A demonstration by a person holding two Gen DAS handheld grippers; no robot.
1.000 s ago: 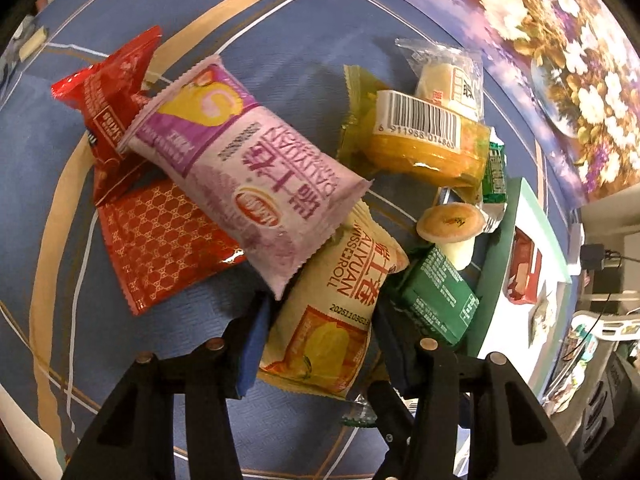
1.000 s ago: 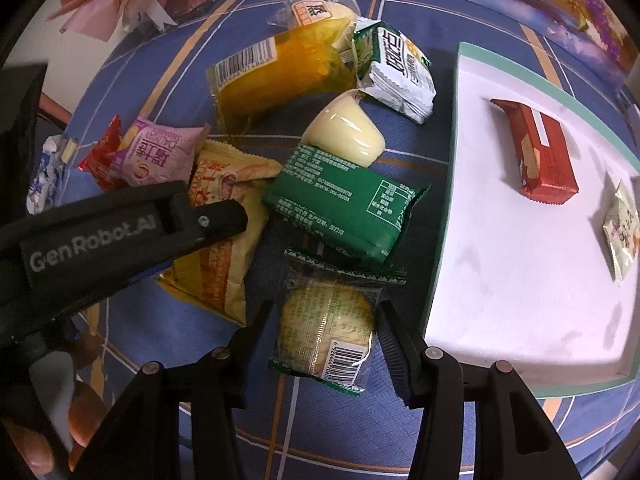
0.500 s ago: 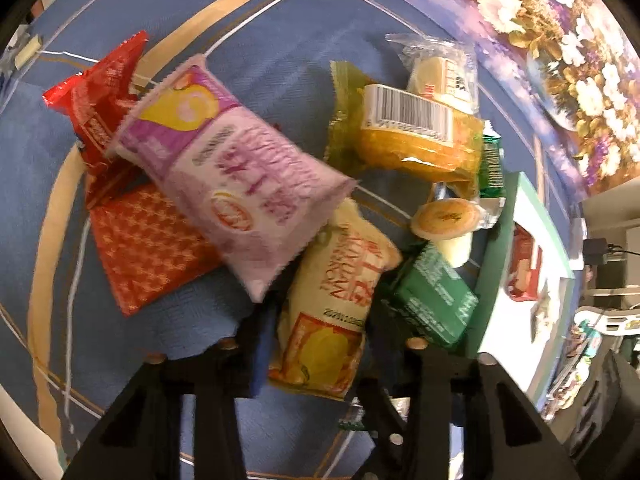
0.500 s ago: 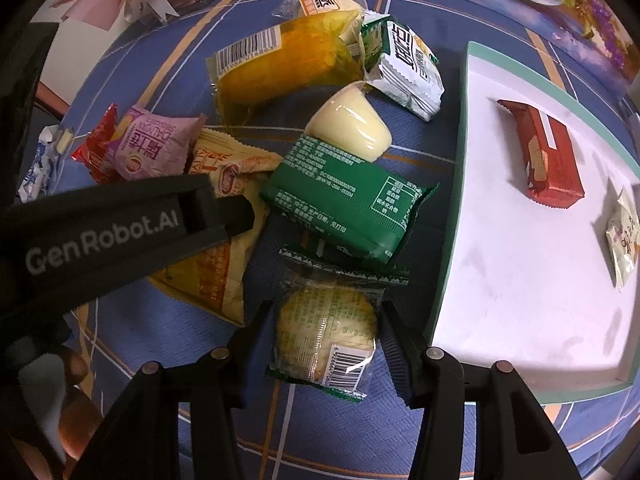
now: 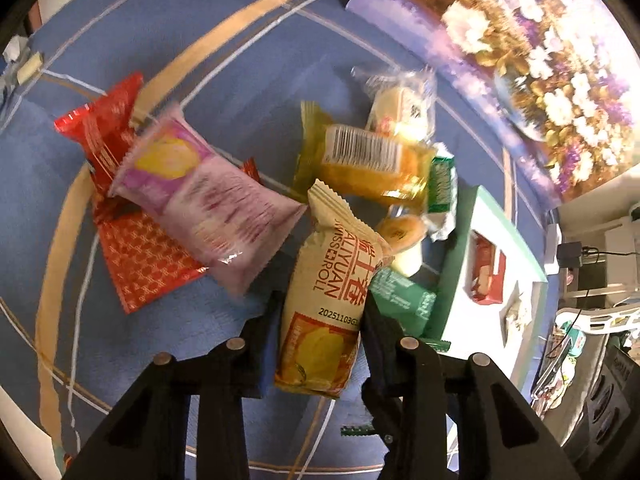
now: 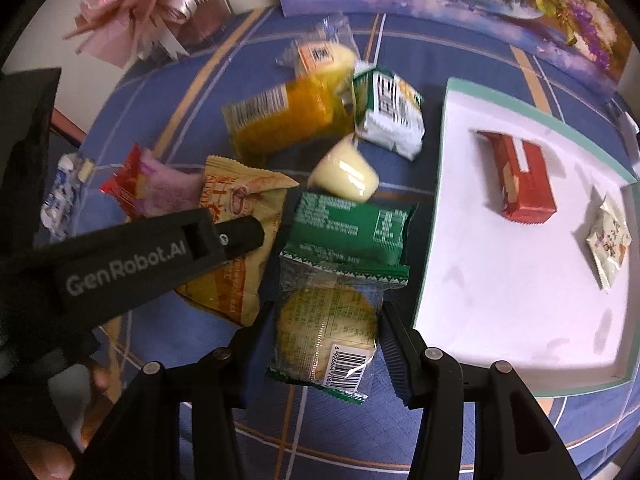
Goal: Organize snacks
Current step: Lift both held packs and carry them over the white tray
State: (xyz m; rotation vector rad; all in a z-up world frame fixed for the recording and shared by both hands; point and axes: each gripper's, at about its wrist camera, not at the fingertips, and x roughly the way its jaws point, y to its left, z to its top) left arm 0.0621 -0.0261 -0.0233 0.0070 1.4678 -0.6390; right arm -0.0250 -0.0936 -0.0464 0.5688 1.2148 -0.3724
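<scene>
Now the left gripper (image 5: 320,332) is seen closed on the beige Swiss roll packet (image 5: 332,292), which is pinched at its lower half between the two fingers and stands tilted, its far end raised above the blue tablecloth (image 5: 224,64). Just left of it the pink packet (image 5: 208,204) is lying on top of a red packet (image 5: 144,264), and a second red packet (image 5: 100,132) is seen at the far left. Beyond the held packet an orange packet with a barcode (image 5: 368,164) rests, with a clear-wrapped cake (image 5: 400,104) behind it.

From the right wrist view, the right gripper (image 6: 326,340) is seen with its fingers set on both sides of the clear packet with a round biscuit (image 6: 326,332); the pads are touching or almost touching its edges, so a firm pinch cannot be confirmed. The far end of this packet is overlapped with the green packet (image 6: 348,232). A pale jelly cup (image 6: 346,172) and a green and white packet (image 6: 390,116) are found farther away. At the right the white tray with a green rim (image 6: 500,280) is placed, and in it a red biscuit packet (image 6: 520,176) and a small beige sachet (image 6: 608,240) are lying well apart.
</scene>
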